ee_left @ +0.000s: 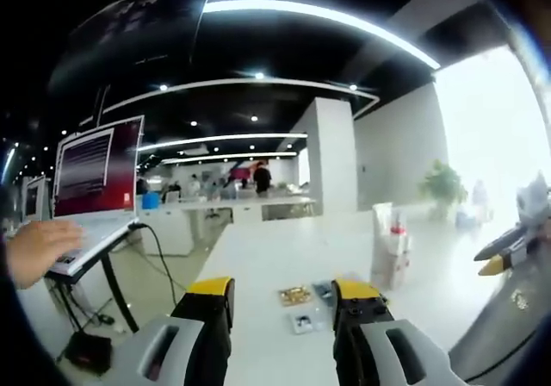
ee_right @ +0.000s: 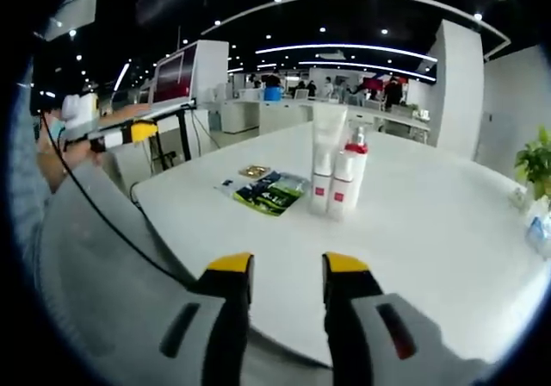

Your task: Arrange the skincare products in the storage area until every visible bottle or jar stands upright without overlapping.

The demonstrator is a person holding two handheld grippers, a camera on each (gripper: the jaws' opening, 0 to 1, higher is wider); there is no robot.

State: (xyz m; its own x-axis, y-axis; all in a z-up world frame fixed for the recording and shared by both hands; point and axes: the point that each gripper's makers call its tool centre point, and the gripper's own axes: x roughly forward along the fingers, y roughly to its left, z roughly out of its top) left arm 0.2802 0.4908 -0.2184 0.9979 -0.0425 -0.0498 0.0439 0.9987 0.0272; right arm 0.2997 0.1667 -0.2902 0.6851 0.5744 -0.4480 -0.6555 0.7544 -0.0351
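Two skincare products stand upright side by side on the white table (ee_right: 448,231): a tall white tube (ee_right: 324,158) and a white bottle with a red cap (ee_right: 349,175). In the left gripper view the same products (ee_left: 393,235) stand to the right of the jaws. My right gripper (ee_right: 286,281) is open and holds nothing, well short of the bottles. My left gripper (ee_left: 284,304) is open too, over the near part of the table (ee_left: 267,257). The left gripper (ee_right: 120,134) also shows far left, and the right gripper (ee_left: 504,248) at the right edge.
Green sachets (ee_right: 271,192) and a small gold packet (ee_right: 255,171) lie left of the bottles; small packets (ee_left: 295,295) lie between the left jaws. A laptop (ee_left: 95,179) on a stand has a hand (ee_left: 39,248) on it. A plant (ee_right: 538,162) stands far right.
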